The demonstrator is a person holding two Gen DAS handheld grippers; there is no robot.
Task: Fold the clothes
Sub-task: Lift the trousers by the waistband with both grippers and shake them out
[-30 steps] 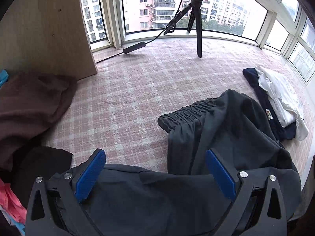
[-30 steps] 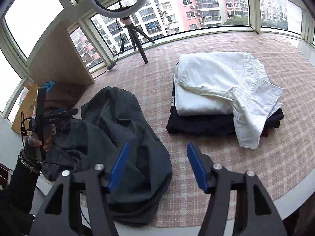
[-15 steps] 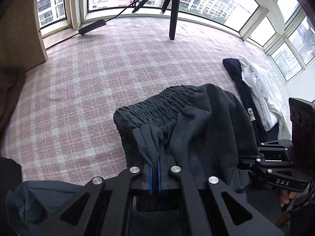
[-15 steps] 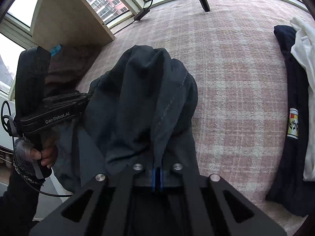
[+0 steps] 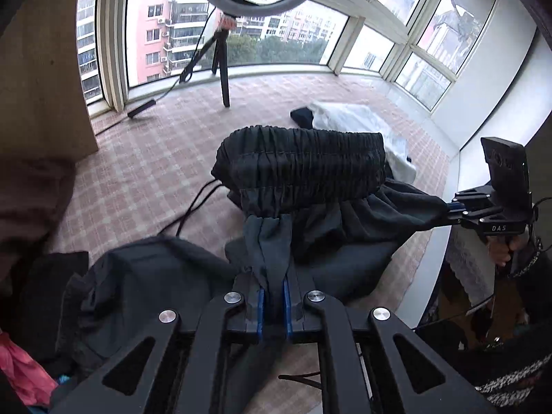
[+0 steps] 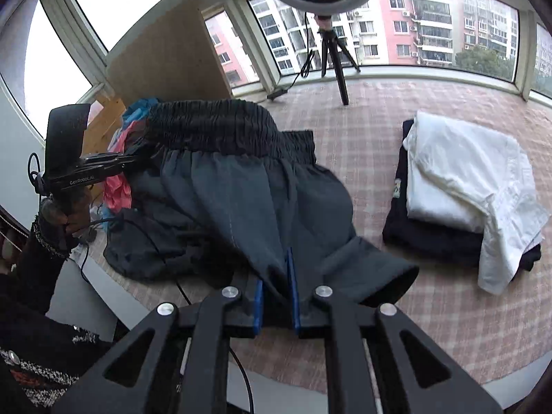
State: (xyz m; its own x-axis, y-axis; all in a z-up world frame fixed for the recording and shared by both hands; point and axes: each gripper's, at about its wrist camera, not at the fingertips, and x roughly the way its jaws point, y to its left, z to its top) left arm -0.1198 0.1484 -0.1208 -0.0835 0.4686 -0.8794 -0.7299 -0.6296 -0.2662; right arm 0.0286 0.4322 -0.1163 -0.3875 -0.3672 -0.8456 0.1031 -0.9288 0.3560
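Dark grey shorts (image 5: 300,169) with a gathered elastic waistband hang stretched between my two grippers above the checked cloth. My left gripper (image 5: 273,289) has a bunch of the shorts' fabric pinched between its blue pads, and its jaws are opening slightly. In the right wrist view, my right gripper (image 6: 276,286) pinches another fold of the shorts (image 6: 241,189); its jaws are opening slightly too. Each view shows the other gripper at the far side of the garment: the right gripper (image 5: 452,207) and the left gripper (image 6: 131,160). The lower legs of the shorts trail on the surface.
A folded white garment (image 6: 459,176) lies on a dark navy one (image 6: 431,238) at the right. A ring-light tripod (image 5: 222,69) stands by the windows. A wooden panel (image 5: 38,69), a brown garment (image 5: 31,200) and pink clothes (image 6: 117,189) are at the left. The platform's edge runs close in front.
A second ago both grippers stood open over the shorts. They then shut on the fabric, and now the shorts are lifted with the waistband spread between them.
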